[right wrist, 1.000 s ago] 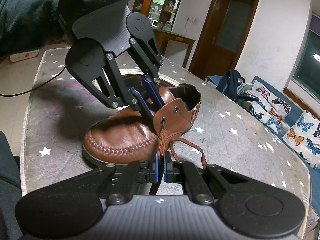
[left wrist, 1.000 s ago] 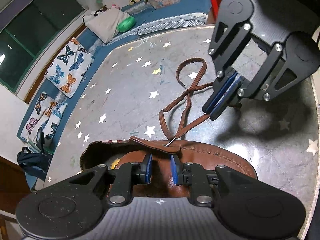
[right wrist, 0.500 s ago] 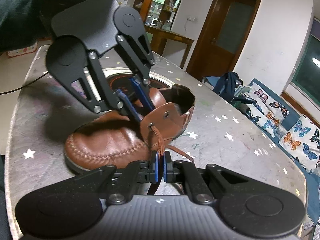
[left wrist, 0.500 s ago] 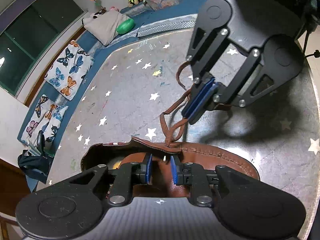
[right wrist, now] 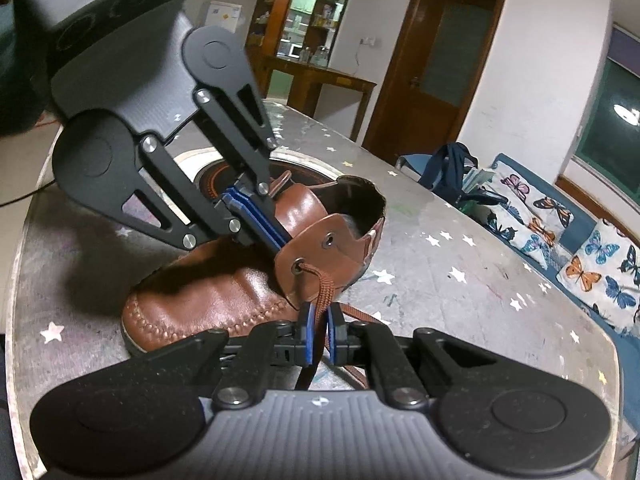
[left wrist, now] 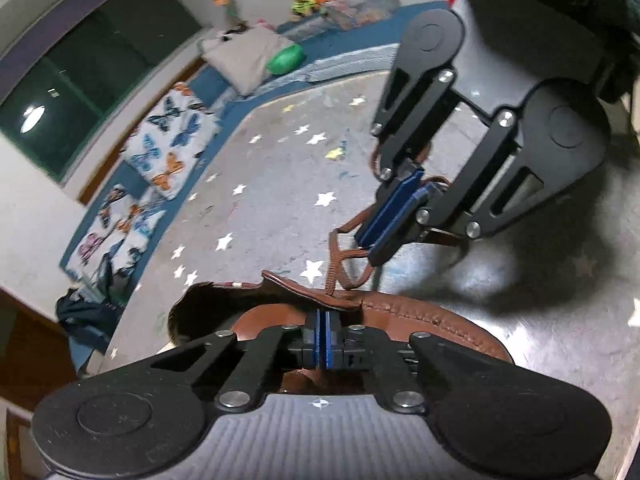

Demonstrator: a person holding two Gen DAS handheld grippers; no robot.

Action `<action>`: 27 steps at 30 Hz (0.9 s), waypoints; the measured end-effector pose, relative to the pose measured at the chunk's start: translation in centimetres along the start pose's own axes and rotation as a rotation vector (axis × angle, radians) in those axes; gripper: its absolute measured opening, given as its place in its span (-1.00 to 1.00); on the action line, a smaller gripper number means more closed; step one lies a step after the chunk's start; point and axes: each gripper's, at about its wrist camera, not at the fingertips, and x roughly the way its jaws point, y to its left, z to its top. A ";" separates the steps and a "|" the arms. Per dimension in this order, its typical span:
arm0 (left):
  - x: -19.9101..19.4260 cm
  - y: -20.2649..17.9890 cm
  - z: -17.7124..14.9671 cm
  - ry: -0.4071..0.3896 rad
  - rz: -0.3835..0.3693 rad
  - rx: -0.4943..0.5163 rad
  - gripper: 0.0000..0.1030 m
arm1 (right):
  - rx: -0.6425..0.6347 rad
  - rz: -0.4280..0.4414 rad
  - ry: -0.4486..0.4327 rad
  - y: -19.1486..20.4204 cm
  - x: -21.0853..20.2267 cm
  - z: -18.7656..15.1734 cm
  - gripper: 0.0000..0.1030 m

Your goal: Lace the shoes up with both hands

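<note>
Presently, a grey table (right wrist: 460,216) scattered with white star marks is seen carrying the work, its rounded edge running beside a blue bench seat (left wrist: 224,96) on which butterfly-print cushions (left wrist: 172,140) are laid. A brown leather shoe (right wrist: 224,292) is placed on the table, well in from that edge and near a round inset plate (right wrist: 200,160) in the table top; the toe is turned toward the left of the right wrist view and the opening toward the right. The left gripper (left wrist: 322,334) is shown from its own camera with the blue pads pressed together directly over the inside of the shoe, just behind the eyelet flap (right wrist: 316,248); whether anything is pinched between them cannot be told. From the right wrist view the same gripper (right wrist: 260,218) is seen reaching down at a slant, its closed tips touching the inner side of the flap. The right gripper (right wrist: 320,332) is held low at the near side of the shoe, with its jaws slightly apart and the brown shoelace (right wrist: 320,292) running between the pads. The lace is threaded through the lower eyelet (right wrist: 297,267) of the flap, while the upper eyelet (right wrist: 329,240) is unthreaded. In the left wrist view the right gripper (left wrist: 386,228) is seen beyond the shoe, with loose loops of lace lying on the table below it. A dark blue bag (right wrist: 452,172) is set past the far table edge.
</note>
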 end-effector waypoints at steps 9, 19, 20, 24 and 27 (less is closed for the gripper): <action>-1.8 -1.3 -0.5 0.008 0.208 -0.101 -1.00 | 0.062 -0.013 -0.030 0.5 -0.7 0.4 -0.63; -3.9 -1.2 -1.3 0.009 0.229 -0.136 -0.93 | 0.106 -0.048 -0.081 2.7 0.2 1.1 -0.41; -3.9 -1.2 -1.2 0.006 0.227 -0.131 -0.93 | 0.103 -0.066 -0.089 3.1 0.3 1.2 -0.42; -3.9 -1.1 -1.0 -0.017 0.196 -0.126 -0.91 | 0.092 -0.104 -0.108 4.6 0.7 1.5 -0.45; -3.7 -1.1 -1.2 -0.017 0.179 -0.121 -0.88 | 0.069 -0.136 -0.105 5.5 1.4 1.6 -0.56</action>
